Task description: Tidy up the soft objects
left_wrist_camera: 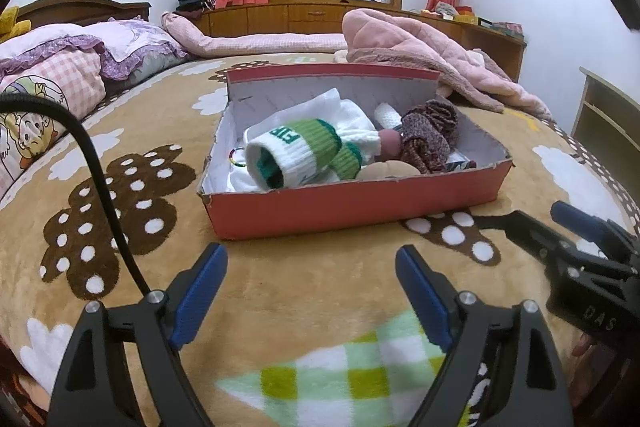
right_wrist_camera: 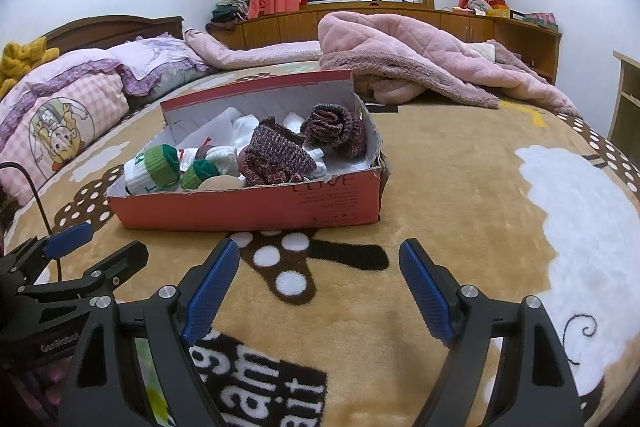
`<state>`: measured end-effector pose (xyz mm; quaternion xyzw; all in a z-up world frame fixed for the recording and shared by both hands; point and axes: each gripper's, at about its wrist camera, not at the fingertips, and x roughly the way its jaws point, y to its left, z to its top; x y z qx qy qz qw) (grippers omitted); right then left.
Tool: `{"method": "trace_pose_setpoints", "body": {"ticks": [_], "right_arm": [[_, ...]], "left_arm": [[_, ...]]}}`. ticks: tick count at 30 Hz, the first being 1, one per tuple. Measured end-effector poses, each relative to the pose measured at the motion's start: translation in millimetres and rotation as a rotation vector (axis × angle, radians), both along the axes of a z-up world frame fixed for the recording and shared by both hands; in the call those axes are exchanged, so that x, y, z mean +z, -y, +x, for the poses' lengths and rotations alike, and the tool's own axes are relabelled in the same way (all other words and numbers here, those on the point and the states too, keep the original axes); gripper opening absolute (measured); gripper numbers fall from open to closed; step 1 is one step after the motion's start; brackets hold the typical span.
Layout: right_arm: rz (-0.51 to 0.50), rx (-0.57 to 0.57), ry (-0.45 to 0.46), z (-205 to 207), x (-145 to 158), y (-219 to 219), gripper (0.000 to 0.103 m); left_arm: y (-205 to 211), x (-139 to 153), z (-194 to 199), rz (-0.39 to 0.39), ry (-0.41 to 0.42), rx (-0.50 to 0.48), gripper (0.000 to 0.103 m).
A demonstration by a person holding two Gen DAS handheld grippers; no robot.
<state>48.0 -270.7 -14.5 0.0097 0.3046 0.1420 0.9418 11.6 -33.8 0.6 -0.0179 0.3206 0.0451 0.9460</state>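
Both grippers wide and empty: left gripper at 6 o'clock of the left wrist view, right gripper at 6 o'clock of the right wrist view, above the bed blanket. Soft objects piled in the red box at 12 o'clock: green-and-white knit, maroon knit heaped near the rim. Likely trouble: light open box sliding or tipping on plush bedding if nudged; loose knit snagging on a pad; top pieces spilling over the low front wall.
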Motion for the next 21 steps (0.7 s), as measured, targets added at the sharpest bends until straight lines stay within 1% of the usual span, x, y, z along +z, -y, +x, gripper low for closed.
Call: {"method": "trace_pose_setpoints", "body": {"ticks": [21], "right_arm": [[0.028, -0.016, -0.021, 4.9, -2.9, 8.3, 0.084]], "left_arm": [[3.1, 1.6, -2.3, 0.014, 0.014, 0.005, 0.089]]}}
